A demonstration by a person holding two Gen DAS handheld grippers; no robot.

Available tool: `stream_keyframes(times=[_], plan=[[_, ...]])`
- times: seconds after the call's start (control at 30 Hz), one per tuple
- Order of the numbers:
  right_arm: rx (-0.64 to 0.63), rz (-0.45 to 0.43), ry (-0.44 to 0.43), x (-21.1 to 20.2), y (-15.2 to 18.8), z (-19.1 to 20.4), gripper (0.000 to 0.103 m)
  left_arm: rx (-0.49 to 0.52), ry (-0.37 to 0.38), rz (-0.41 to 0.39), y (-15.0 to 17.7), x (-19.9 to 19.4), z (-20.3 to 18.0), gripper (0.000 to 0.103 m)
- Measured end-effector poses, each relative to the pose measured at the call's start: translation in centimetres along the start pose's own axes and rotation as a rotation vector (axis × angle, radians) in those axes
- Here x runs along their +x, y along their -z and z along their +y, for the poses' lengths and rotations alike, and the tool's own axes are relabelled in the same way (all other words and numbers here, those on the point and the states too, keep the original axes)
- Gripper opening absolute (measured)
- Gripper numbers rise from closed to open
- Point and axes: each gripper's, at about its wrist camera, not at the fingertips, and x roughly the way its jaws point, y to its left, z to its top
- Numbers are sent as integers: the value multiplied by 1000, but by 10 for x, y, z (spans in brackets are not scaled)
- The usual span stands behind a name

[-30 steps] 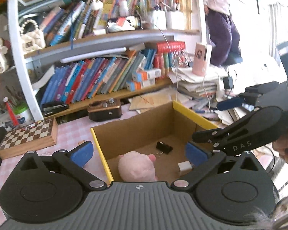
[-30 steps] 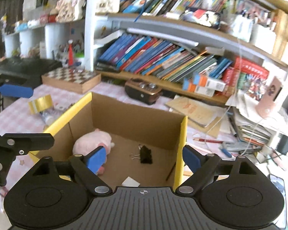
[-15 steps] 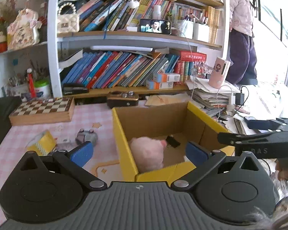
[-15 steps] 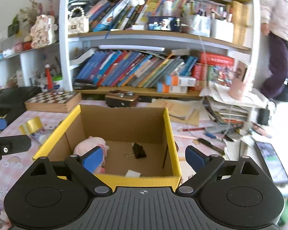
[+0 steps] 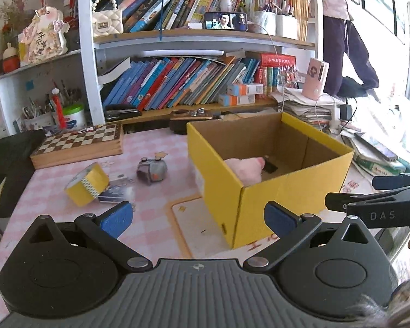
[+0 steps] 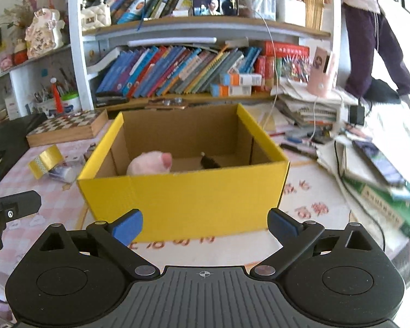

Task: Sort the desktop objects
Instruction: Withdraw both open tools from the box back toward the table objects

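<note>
A yellow cardboard box (image 5: 292, 194) (image 6: 194, 199) stands on the pink checked table. Inside lie a pink plush toy (image 5: 244, 168) (image 6: 150, 162) and a black binder clip (image 5: 269, 165) (image 6: 209, 161). My left gripper (image 5: 196, 217) is open and empty, in front of the box's near left corner. My right gripper (image 6: 205, 224) is open and empty, facing the box's front wall. A yellow tape roll (image 5: 86, 184) (image 6: 45, 161), a small grey gadget (image 5: 151, 168) and a clear packet (image 5: 114, 190) lie on the table left of the box.
A chessboard box (image 5: 79, 145) sits at the back left before a bookshelf (image 5: 177, 87). Stacked papers, books and cables (image 6: 369, 164) crowd the right side. A dark keyboard (image 5: 2, 158) lies at the far left. A person (image 5: 341, 27) stands at the back right.
Both grippers have drawn back and down from above the box; the box now sits farther ahead and I see its outer walls. Tape roll and gadget came into view.
</note>
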Motion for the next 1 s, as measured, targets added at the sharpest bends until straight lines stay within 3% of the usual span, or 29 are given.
stream_keyframes(times=[0.3, 1.0], plan=[[42, 81, 9, 0, 15, 31, 99, -11, 23, 55, 14, -6, 29, 103], [65, 142, 23, -16, 43, 84, 99, 36, 92, 124, 39, -18, 71, 103]])
